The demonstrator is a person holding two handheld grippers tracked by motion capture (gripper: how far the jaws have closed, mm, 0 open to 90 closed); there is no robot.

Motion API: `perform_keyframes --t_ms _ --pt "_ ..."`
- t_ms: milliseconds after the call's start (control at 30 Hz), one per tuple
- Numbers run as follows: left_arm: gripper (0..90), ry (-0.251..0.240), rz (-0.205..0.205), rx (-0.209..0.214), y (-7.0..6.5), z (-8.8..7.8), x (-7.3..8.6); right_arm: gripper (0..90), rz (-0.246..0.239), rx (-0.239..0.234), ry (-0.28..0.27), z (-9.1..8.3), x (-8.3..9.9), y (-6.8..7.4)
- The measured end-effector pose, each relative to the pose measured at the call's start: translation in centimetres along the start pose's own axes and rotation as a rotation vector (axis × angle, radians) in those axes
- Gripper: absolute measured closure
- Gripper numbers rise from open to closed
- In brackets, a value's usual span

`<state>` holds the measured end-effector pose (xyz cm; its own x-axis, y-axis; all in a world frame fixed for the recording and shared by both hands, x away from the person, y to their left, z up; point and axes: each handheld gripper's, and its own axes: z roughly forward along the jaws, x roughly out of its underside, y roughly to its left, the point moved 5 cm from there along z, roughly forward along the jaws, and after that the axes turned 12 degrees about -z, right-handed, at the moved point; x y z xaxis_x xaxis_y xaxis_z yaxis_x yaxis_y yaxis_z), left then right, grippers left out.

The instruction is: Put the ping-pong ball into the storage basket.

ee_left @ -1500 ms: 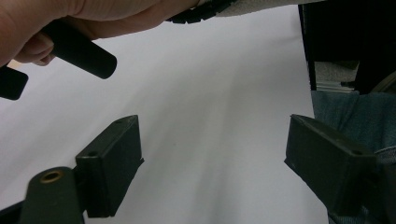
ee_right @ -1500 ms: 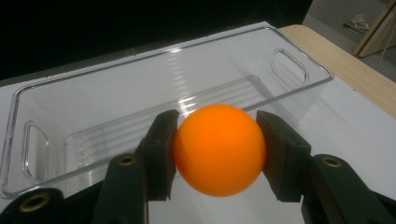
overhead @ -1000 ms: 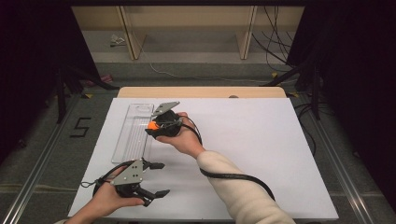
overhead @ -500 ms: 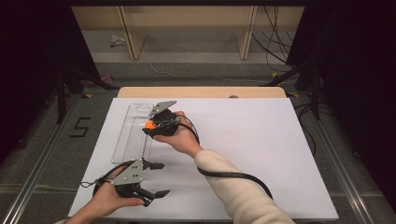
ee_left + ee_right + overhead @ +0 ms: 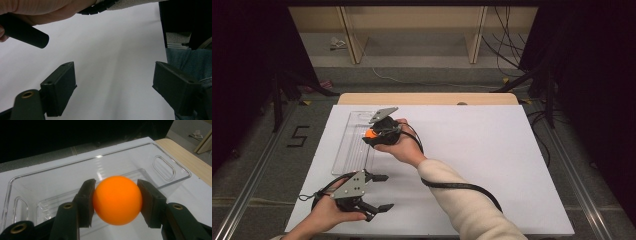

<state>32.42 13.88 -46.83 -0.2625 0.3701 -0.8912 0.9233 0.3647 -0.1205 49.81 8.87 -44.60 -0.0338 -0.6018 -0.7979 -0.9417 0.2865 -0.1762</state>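
Note:
An orange ball (image 5: 117, 199) sits clamped between the two black pads of my right gripper (image 5: 116, 200). In the high view that gripper (image 5: 371, 134) hovers at the right rim of a clear plastic tray (image 5: 354, 152), with the ball (image 5: 370, 133) showing as an orange spot at its tip. The tray (image 5: 50, 185) lies just beyond and below the ball, with nothing in it. My left gripper (image 5: 379, 192) rests near the table's front left edge, jaws wide apart, nothing between them. Its own view shows both pads (image 5: 60, 87) over bare white table.
The white table top (image 5: 482, 150) stretches wide to the right of the tray. A black cable (image 5: 462, 187) trails from the right gripper along the person's sleeve. Wooden shelving (image 5: 412, 30) and cables stand beyond the far edge.
The right gripper with the ball has shifted slightly left toward the tray. The left gripper has stayed in place.

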Motion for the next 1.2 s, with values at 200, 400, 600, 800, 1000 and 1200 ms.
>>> perform_keyframes --t_ms 200,400,600,800,1000,1200 --pt "18.1 0.001 0.0 0.0 0.0 0.0 0.0 51.3 -0.004 -0.004 -0.001 0.3 -0.3 0.1" --pt "18.1 0.003 0.001 0.0 0.0 0.0 0.0 51.3 -0.009 -0.006 -0.002 0.5 -0.7 0.1" --pt "18.1 0.004 0.003 0.001 0.0 0.0 0.0 51.3 -0.012 -0.01 0.003 0.7 -0.7 0.1" --pt "18.1 0.005 0.003 0.001 0.0 0.1 0.0 51.3 -0.015 -0.011 0.001 0.9 -0.9 0.1" --pt "18.1 0.005 0.004 0.001 0.0 0.0 0.0 51.3 -0.018 -0.016 0.004 1.1 -1.1 0.3" --pt "18.2 0.005 0.004 0.002 0.0 0.1 0.1 51.3 -0.021 -0.021 0.003 1.4 -1.3 0.4"
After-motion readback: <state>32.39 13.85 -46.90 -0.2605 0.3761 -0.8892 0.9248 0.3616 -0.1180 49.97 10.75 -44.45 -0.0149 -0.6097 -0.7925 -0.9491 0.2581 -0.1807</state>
